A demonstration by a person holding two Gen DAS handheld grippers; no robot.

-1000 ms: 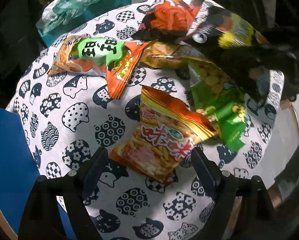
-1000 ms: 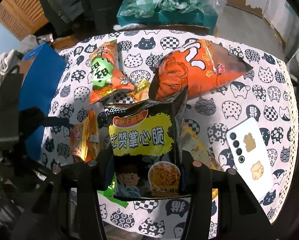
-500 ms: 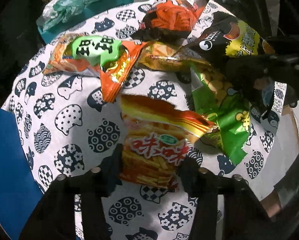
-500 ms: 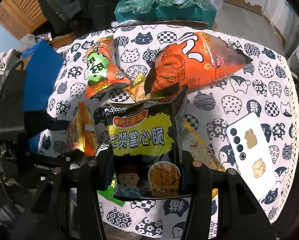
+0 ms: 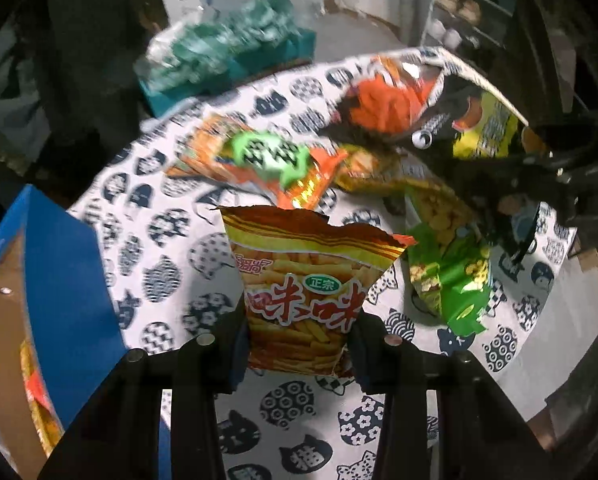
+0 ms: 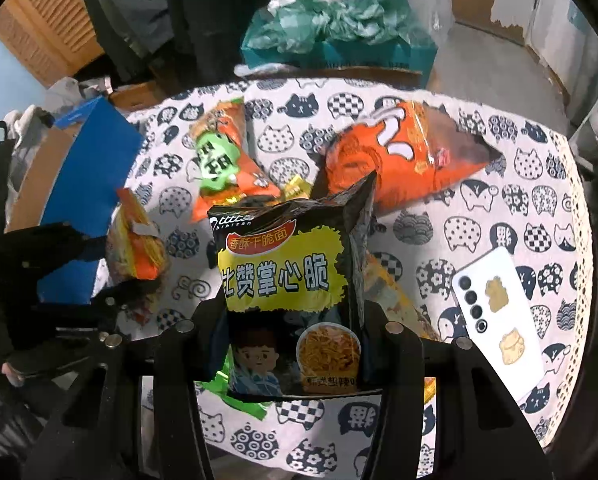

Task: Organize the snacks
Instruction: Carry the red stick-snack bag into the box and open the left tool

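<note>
My left gripper (image 5: 299, 332) is closing its jaws on the lower part of an orange-yellow stick-snack bag (image 5: 303, 276), and the pads press its sides. The bag stands upright, lifted above the cat-print tablecloth (image 5: 155, 248). In the right wrist view the same bag (image 6: 135, 248) hangs at the left. My right gripper (image 6: 295, 320) is shut on a black-and-yellow noodle-snack bag (image 6: 283, 272), also held upright over the table. On the cloth lie an orange bag with a green label (image 6: 219, 160), a big orange bag (image 6: 399, 160) and a green bag (image 5: 447, 272).
An open blue cardboard box (image 5: 67, 280) stands beside the table at the left, with a snack bag inside. A white phone (image 6: 495, 320) lies on the cloth at the right. Behind the table sits a teal box with crumpled plastic (image 6: 339, 36).
The left jaws have closed on the stick-snack bag and lifted it off the cloth; the blue box has come further into that view. The right gripper has kept still with its bag.
</note>
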